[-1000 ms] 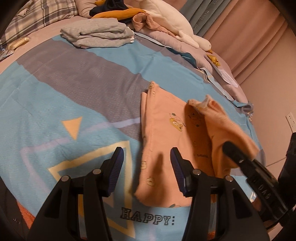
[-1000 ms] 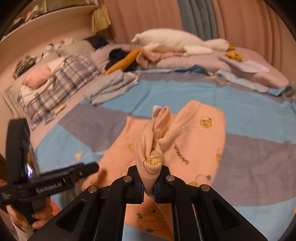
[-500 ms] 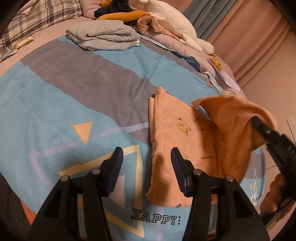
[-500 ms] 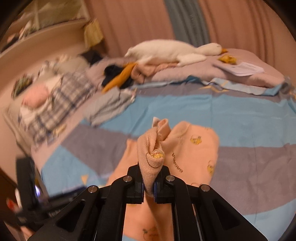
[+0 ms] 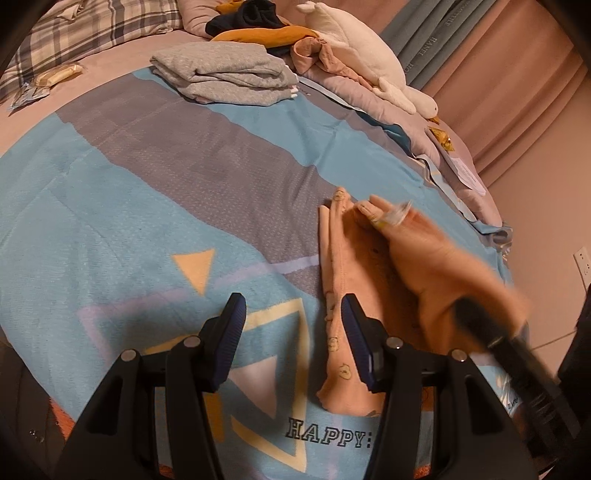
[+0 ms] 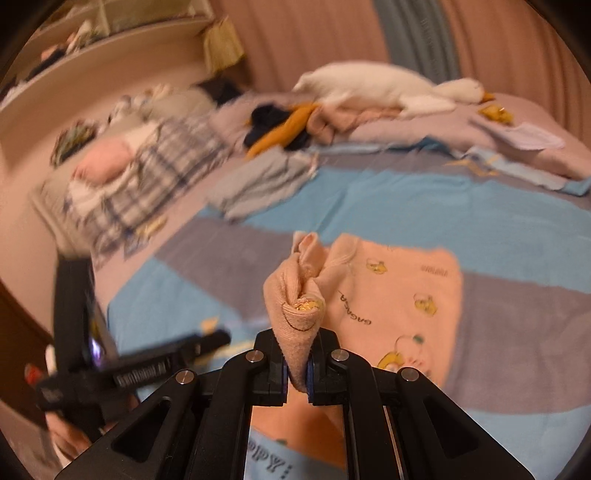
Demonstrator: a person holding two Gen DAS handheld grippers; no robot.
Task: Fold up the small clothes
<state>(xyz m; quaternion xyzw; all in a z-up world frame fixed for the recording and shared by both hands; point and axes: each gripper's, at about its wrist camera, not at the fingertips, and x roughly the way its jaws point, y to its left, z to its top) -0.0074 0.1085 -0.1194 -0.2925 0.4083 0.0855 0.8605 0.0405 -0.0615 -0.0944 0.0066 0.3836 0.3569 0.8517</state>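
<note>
A small peach garment with yellow cartoon prints (image 5: 343,302) (image 6: 402,288) lies on the blue and grey bedspread (image 5: 155,206). My right gripper (image 6: 297,373) is shut on a bunched end of the garment (image 6: 295,306) and holds it lifted over the flat part. In the left wrist view that lifted part (image 5: 436,258) shows blurred at the right, with the right gripper's black finger (image 5: 491,332) under it. My left gripper (image 5: 291,332) is open and empty, low over the bedspread at the garment's left edge. It also shows in the right wrist view (image 6: 207,339).
A folded grey garment (image 5: 225,74) lies at the far side of the bed. Behind it are a pile of dark and mustard clothes (image 5: 255,26), a white plush goose (image 5: 358,55), and a plaid pillow (image 5: 92,29). Curtains (image 5: 517,74) hang at the right.
My right gripper has carried the pinched end of the garment across and lower over the flat part. My left gripper has stayed open and shifted slightly left of the garment's edge.
</note>
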